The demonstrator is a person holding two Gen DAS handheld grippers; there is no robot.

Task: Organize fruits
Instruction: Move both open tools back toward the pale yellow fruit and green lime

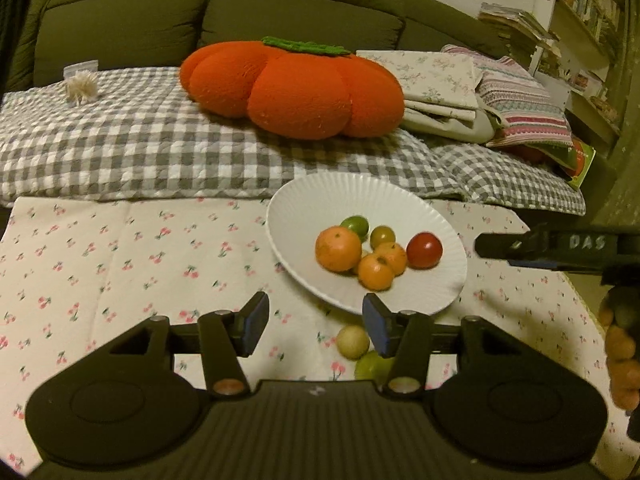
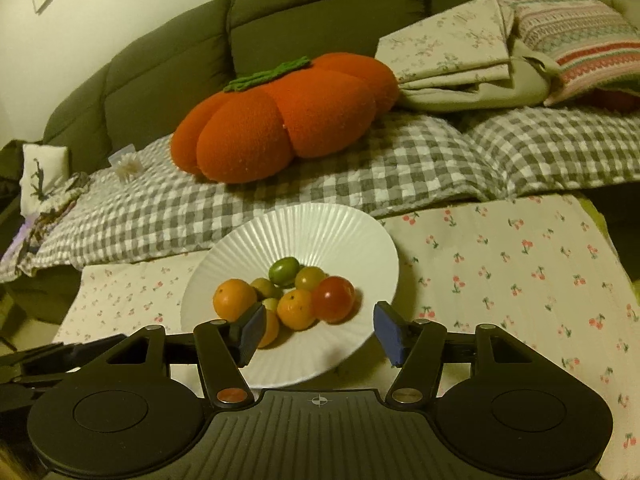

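A white ribbed plate (image 1: 320,196) (image 2: 320,228) sits on the cherry-print cloth and holds several small fruits: oranges (image 1: 338,249) (image 2: 234,298), a red tomato (image 1: 424,250) (image 2: 333,298) and green ones (image 1: 355,225) (image 2: 284,271). My left gripper (image 1: 316,326) is open and empty, just short of the plate's near rim. A pale yellow fruit (image 1: 353,341) and a green fruit (image 1: 372,366) lie on the cloth by its right finger. My right gripper (image 2: 320,334) is open and empty over the plate's near edge; it also shows in the left wrist view (image 1: 560,248).
A large orange pumpkin cushion (image 1: 292,86) (image 2: 280,120) lies on a grey checked blanket (image 1: 120,140) behind the plate. Folded linens (image 1: 440,88) (image 2: 460,60) are stacked to the right. A green sofa back (image 1: 200,12) and bookshelves (image 1: 588,4) stand beyond.
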